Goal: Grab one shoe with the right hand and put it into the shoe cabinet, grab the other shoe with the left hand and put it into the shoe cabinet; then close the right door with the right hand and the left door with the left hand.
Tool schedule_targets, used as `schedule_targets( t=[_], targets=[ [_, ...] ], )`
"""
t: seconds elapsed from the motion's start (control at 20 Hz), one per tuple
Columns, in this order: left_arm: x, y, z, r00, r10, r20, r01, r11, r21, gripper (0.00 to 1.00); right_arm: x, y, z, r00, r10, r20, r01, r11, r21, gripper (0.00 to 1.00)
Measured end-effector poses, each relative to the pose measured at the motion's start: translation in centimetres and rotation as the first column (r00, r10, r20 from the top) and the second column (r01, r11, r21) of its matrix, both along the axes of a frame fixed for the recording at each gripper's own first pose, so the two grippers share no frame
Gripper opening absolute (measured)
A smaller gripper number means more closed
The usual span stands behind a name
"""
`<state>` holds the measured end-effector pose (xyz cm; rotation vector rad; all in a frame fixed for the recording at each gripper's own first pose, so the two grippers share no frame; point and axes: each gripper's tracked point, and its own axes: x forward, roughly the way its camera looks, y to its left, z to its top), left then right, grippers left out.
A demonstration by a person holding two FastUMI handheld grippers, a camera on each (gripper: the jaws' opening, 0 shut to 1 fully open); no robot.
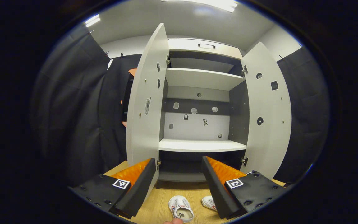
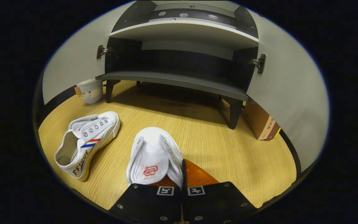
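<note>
We saw the right gripper (image 2: 182,174) squeezed shut on the near shoe (image 2: 154,155), whose toe pointed straight at the cabinet's low shelf (image 2: 179,80), while the left gripper (image 1: 179,177) hung wide open high above the other shoe (image 2: 85,141).

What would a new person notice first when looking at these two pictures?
First, the tall cabinet straight ahead, both doors swung wide and its shelves bare. Next, two white shoes on the wooden floor in front of it: the right gripper is shut on the side wall of the nearer shoe, while the other shoe leans on its side to the left.
</note>
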<state>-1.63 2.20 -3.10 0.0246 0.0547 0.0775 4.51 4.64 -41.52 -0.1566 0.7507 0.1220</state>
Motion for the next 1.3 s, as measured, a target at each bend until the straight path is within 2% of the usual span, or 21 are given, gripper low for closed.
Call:
schedule_targets(
  t=[0.25,0.45,0.6,0.75,0.85,1.1,1.2,1.3],
  targets=[
    [0.6,-0.8,-0.4,1.0,-0.019,0.002,0.019,1.0,-0.011,0.96,-0.6,0.2,7.9,0.993,-0.049,0.108,0.04,0.996,0.084,0.01],
    [0.9,-1.2,-0.8,0.999,-0.038,0.0,0.038,0.999,-0.017,0.96,0.4,-0.1,18.4,0.955,-0.075,0.286,0.055,0.995,0.078,0.01],
    [1.0,-1.4,-1.3,0.999,-0.047,-0.005,0.047,0.999,-0.016,0.96,1.8,-0.4,26.3,0.912,-0.101,0.397,0.074,0.994,0.082,0.01],
    [1.0,-1.6,-1.2,0.998,-0.057,-0.001,0.057,0.998,-0.026,0.96,3.6,-0.9,31.5,0.892,-0.146,0.429,0.107,0.988,0.114,0.01],
    [1.0,-1.7,-1.3,0.998,-0.065,0.001,0.064,0.997,-0.035,0.96,6.5,-0.8,34.1,0.885,-0.168,0.434,0.114,0.982,0.148,0.01],
    [0.7,-1.0,-1.2,0.998,-0.057,0.003,0.057,0.998,-0.03,0.98,18.2,-2.2,36.5,0.862,-0.231,0.451,0.19,0.972,0.134,0.01],
    [0.5,-0.4,-1.5,0.999,-0.047,-0.007,0.047,0.998,-0.035,0.99,22.4,-2.8,35.5,0.87,-0.26,0.419,0.228,0.965,0.127,0.01],
    [0.4,0.4,-1.7,0.999,-0.029,-0.015,0.029,0.999,-0.034,0.96,26.0,-3.3,34.2,0.881,-0.28,0.382,0.257,0.96,0.112,0.01]
  ],
)
